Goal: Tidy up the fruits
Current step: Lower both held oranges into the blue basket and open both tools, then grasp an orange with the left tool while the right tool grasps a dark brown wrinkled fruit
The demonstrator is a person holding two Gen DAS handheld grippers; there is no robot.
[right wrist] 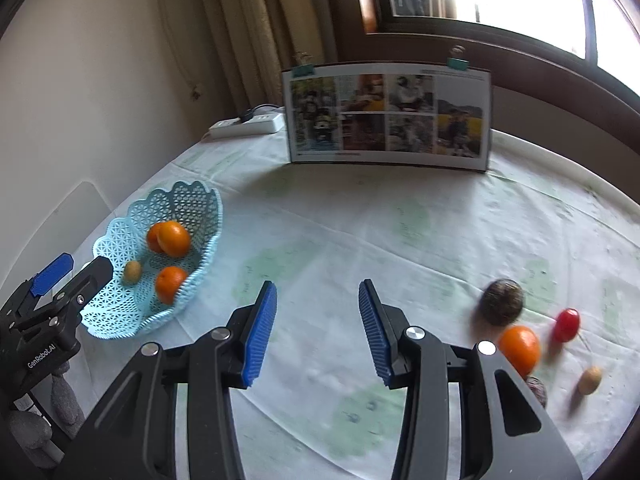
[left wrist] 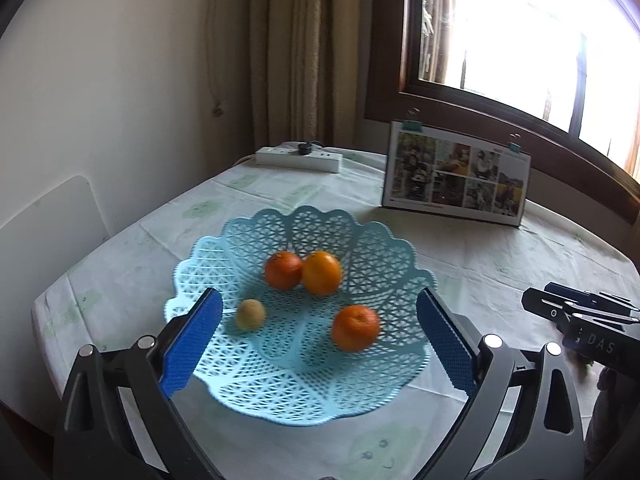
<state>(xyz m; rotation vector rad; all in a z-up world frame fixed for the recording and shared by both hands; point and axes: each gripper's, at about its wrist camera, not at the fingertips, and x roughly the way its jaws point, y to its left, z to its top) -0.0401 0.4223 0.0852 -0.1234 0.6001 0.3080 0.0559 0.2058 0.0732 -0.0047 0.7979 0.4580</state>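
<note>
Room: pale wall, beige curtain (left wrist: 296,52) and a dark-framed window (left wrist: 520,40) are seen behind the table.
Surface: table covered by a pale green-printed cloth (right wrist: 360,232); a power strip (left wrist: 298,156) and a clipped photo board (right wrist: 388,114) are set at the far edge.
Basket: light blue lattice basket (left wrist: 372,396), placed on the left part of the cloth; three oranges (left wrist: 355,328) and one small tan fruit (left wrist: 250,314) are held in it.
Loose fruit: an orange (right wrist: 519,350), a dark round fruit (right wrist: 502,302), a red tomato (right wrist: 566,325) and a small tan fruit (right wrist: 590,380) are left on the cloth, well apart from the basket; a further dark fruit is partly hidden behind the right finger.
Right gripper (right wrist: 318,330): jaws spread, nothing held; bare cloth is faced.
Left gripper (left wrist: 320,338): jaws spread wide, nothing held; it is poised over the near side of the basket.
Key relation: loose fruit lies to the right of the right gripper and just beside its right finger; the orange is judged nearest.
Nearer arm: right, clearly.
Long axis: none of note is judged; the fruits are roundish.
Blur: loose fruit is smeared, so fine detail cannot be confirmed.
</note>
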